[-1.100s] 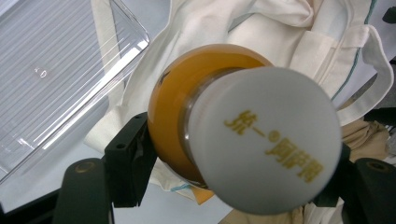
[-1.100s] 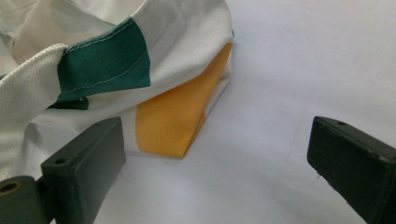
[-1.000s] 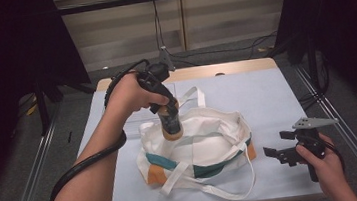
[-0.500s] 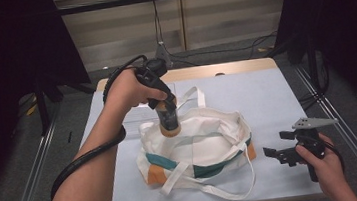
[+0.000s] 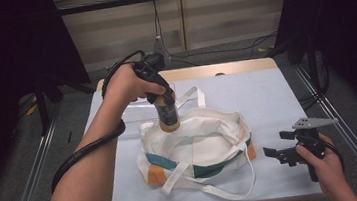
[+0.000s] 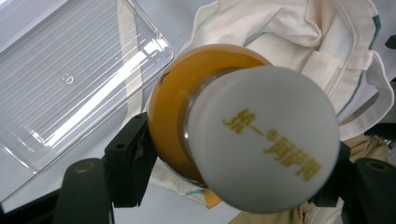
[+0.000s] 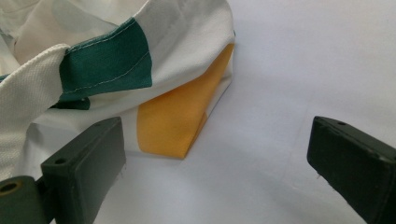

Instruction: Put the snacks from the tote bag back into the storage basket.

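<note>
Left gripper view: white-capped, amber-filled bottle (image 6: 243, 130)

Tote bag (image 5: 196, 146) mid-table, clear tray (image 5: 135, 116) behind-left, bottle (image 5: 168, 115) above bag's rear-left rim — right gripper (image 5: 278, 154) beside bag's right.

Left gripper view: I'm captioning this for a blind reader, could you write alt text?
The left gripper clamps an orange bottle with a white cap, seen cap-first, above a cream cloth bag. A clear plastic tray lies on the table to the upper left.

Table (image 5: 286, 94) (pale blue top): tote bag (image 5: 206, 148), clear tray (image 5: 135, 116).
</note>
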`<act>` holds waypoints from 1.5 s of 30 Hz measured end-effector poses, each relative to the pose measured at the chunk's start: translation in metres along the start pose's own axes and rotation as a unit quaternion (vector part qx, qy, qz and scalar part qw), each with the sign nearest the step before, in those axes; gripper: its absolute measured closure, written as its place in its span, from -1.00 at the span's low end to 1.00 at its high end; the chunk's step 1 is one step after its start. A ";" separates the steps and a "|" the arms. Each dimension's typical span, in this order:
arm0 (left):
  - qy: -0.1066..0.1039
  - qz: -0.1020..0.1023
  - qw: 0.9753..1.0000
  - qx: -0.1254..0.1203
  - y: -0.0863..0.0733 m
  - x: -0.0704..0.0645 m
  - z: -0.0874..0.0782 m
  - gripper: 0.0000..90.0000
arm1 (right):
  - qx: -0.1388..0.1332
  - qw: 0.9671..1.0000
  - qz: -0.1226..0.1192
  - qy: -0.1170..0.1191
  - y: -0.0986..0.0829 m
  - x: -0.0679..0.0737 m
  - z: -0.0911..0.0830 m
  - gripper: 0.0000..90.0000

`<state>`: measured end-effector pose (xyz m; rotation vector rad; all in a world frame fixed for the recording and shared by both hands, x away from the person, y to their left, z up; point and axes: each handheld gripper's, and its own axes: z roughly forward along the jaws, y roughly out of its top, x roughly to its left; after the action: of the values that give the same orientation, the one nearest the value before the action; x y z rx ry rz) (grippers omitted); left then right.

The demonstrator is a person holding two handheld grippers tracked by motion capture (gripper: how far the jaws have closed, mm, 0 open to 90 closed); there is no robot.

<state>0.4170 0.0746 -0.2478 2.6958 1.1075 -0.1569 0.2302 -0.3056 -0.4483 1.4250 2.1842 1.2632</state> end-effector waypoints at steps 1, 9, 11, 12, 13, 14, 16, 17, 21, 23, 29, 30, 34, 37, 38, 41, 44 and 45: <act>0.001 -0.003 1.000 -0.003 0.000 0.000 -0.001 -0.33 | 0.000 1.000 -0.001 0.000 0.000 0.000 0.000 -0.91; -0.001 -0.013 1.000 -0.004 0.004 0.003 -0.006 -0.33 | 0.000 1.000 -0.001 0.000 0.000 0.000 0.000 -0.91; 0.007 -0.010 1.000 -0.003 0.005 0.004 -0.006 -0.33 | 0.000 1.000 -0.001 0.001 0.000 0.000 0.001 -0.91; 0.003 -0.014 1.000 -0.004 0.005 0.005 -0.006 -0.33 | -0.001 1.000 -0.001 0.000 0.000 0.001 0.001 -0.91; 0.004 -0.013 1.000 -0.005 0.006 0.006 -0.006 -0.33 | -0.001 1.000 -0.001 0.000 0.000 0.001 0.001 -0.91; 0.005 -0.014 1.000 -0.006 0.006 0.008 -0.006 -0.33 | 0.000 1.000 0.000 0.001 0.000 0.000 0.000 -0.91; 0.007 -0.015 1.000 -0.007 0.007 0.010 -0.007 -0.33 | 0.000 1.000 0.000 0.001 0.000 0.000 0.000 -0.91; 0.007 -0.015 1.000 -0.007 0.007 0.010 -0.007 -0.33 | 0.001 1.000 0.002 0.001 0.000 0.000 0.000 -0.91; 0.009 -0.022 1.000 -0.006 0.007 0.015 -0.010 -0.33 | 0.001 1.000 0.001 0.002 0.000 0.000 0.001 -0.91; 0.011 -0.021 1.000 -0.004 0.008 0.016 -0.011 -0.33 | 0.000 1.000 0.000 0.002 0.000 0.000 0.001 -0.91; 0.014 -0.027 1.000 -0.006 0.009 0.022 -0.013 -0.33 | 0.001 1.000 0.002 0.003 0.000 0.000 0.002 -0.91; 0.010 -0.028 1.000 -0.007 0.010 0.023 -0.013 -0.33 | 0.001 1.000 0.002 0.003 0.000 0.000 0.002 -0.91; 0.013 -0.028 1.000 -0.007 0.012 0.027 -0.014 -0.33 | 0.000 1.000 0.002 0.004 0.000 0.000 0.001 -0.91; 0.021 -0.032 0.999 -0.010 0.013 0.028 -0.013 -0.33 | 0.000 1.000 0.002 0.004 0.000 0.000 0.001 -0.91; 0.018 -0.034 0.999 -0.007 0.013 0.028 -0.013 -0.33 | 0.000 1.000 0.001 0.004 0.000 0.000 0.001 -0.91; 0.014 -0.036 0.999 -0.008 0.014 0.031 -0.011 -0.33 | 0.001 1.000 0.001 0.004 0.000 0.000 0.002 -0.91; 0.016 -0.037 0.999 -0.005 0.016 0.032 -0.010 -0.33 | 0.001 1.000 0.000 0.004 0.001 0.001 0.001 -0.91; 0.015 -0.035 0.999 -0.006 0.017 0.034 -0.009 -0.33 | 0.001 1.000 0.000 0.005 0.001 0.001 0.002 -0.91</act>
<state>0.4533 0.0884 -0.2423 2.6595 1.2092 -0.1205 0.2312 -0.3040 -0.4486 1.4240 2.1920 1.2702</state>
